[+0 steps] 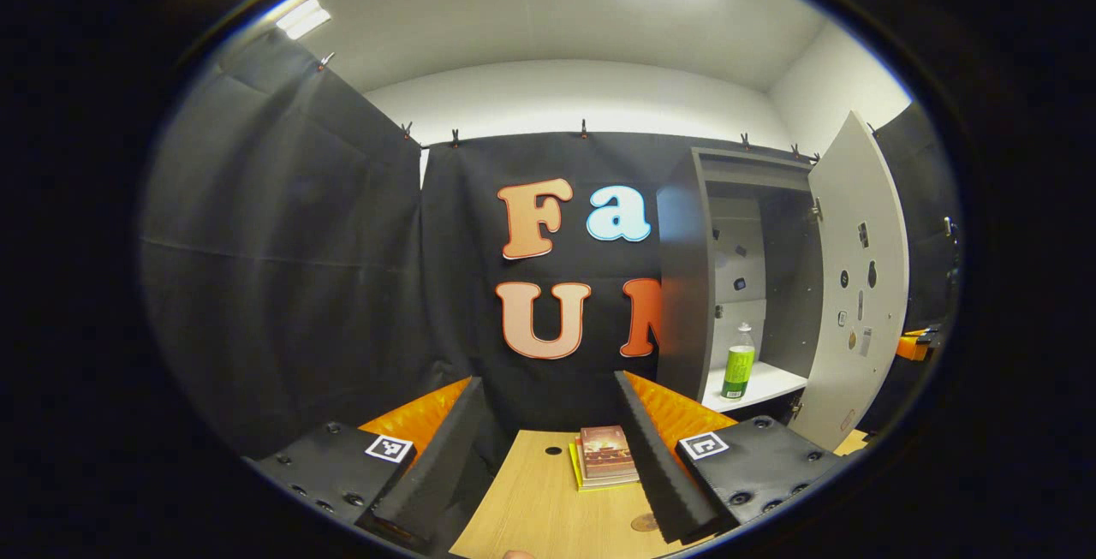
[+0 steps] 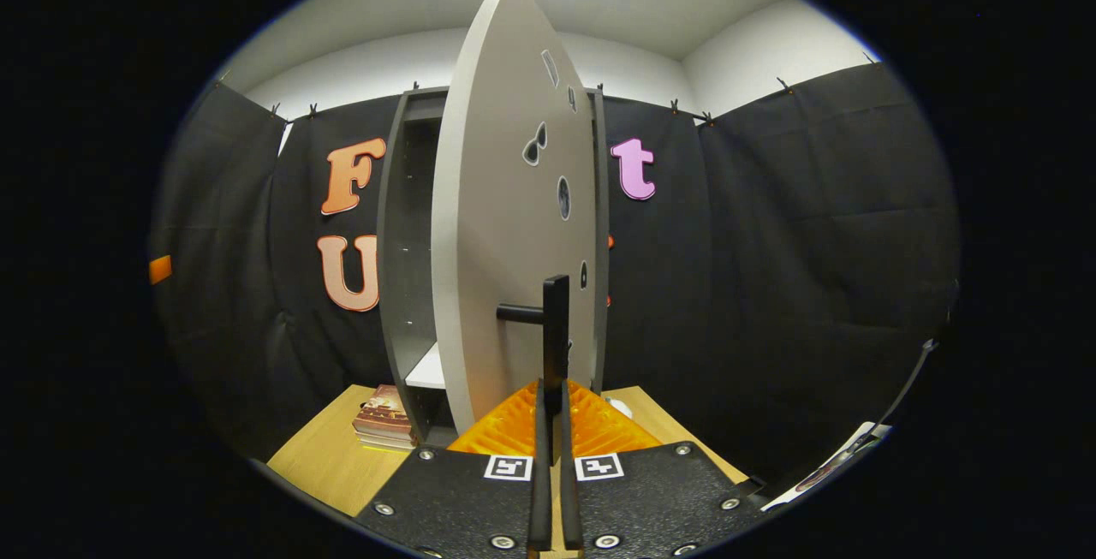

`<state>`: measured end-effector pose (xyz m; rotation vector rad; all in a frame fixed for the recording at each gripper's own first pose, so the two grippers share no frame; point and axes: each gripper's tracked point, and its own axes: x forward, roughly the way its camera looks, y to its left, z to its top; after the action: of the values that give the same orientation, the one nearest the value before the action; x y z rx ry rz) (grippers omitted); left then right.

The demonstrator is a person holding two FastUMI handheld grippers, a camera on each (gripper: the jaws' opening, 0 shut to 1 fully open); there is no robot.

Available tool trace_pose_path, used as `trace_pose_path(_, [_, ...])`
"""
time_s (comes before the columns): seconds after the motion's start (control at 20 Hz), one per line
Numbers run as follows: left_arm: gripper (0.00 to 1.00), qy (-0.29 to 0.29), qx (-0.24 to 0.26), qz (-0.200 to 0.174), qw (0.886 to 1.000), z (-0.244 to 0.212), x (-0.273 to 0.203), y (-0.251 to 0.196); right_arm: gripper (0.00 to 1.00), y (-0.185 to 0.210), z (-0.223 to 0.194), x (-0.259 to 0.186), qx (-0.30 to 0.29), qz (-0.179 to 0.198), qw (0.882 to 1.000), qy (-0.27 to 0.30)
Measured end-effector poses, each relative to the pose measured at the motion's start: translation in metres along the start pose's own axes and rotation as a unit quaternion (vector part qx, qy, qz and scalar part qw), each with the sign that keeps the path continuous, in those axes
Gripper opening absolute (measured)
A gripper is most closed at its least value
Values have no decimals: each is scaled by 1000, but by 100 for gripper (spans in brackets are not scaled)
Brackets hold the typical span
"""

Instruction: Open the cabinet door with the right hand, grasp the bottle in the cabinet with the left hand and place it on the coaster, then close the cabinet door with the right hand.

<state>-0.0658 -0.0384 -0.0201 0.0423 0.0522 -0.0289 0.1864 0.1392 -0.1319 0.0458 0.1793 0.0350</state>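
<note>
The grey cabinet [image 1: 685, 285] stands at the right in the left gripper view, its door [image 1: 860, 285] swung wide. A clear bottle with a green label [image 1: 738, 362] stands upright on the white shelf [image 1: 771, 383] inside. My left gripper [image 1: 548, 381] is open and holds nothing, well short of the bottle and left of it. A small round coaster [image 1: 644, 522] lies on the wooden table [image 1: 531, 508] by that gripper's right finger. In the right gripper view, my right gripper [image 2: 552, 392] is shut on the door's black handle [image 2: 555, 319], with the door [image 2: 505, 225] seen edge-on.
A stack of books [image 1: 605, 454] lies on the table between the left gripper's fingers, also seen as books [image 2: 384, 418] left of the cabinet's foot. Black cloth walls close in the booth at the back and sides. An orange gripper part [image 1: 914, 345] shows past the door's far edge.
</note>
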Motion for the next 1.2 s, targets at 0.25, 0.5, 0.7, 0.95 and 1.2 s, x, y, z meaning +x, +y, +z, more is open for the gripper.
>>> trace_pose_path(0.25, [99, 0, -9, -6, 1000, 4, 5, -35, 4, -15, -2, -2, -7, 7, 1000, 5])
trace_pose_path(0.5, [95, 3, -8, -14, 1000, 4, 6, -73, 4, -26, -2, -2, -4, 11, 1000, 6])
trace_pose_path(0.7, [97, 11, -9, -18, 1000, -3, 11, -98, 4, -35, -1, 0, 4, 10, 1000, 2])
trace_pose_path(0.95, [96, 18, -12, -30, 999, -7, 20, -138, 0, -48, -3, 3, 3, 7, 1000, 2])
trace_pose_path(1.2, [95, 19, -5, -46, 999, -9, 31, -181, 0, -54, -2, 5, 5, 15, 1000, 0])
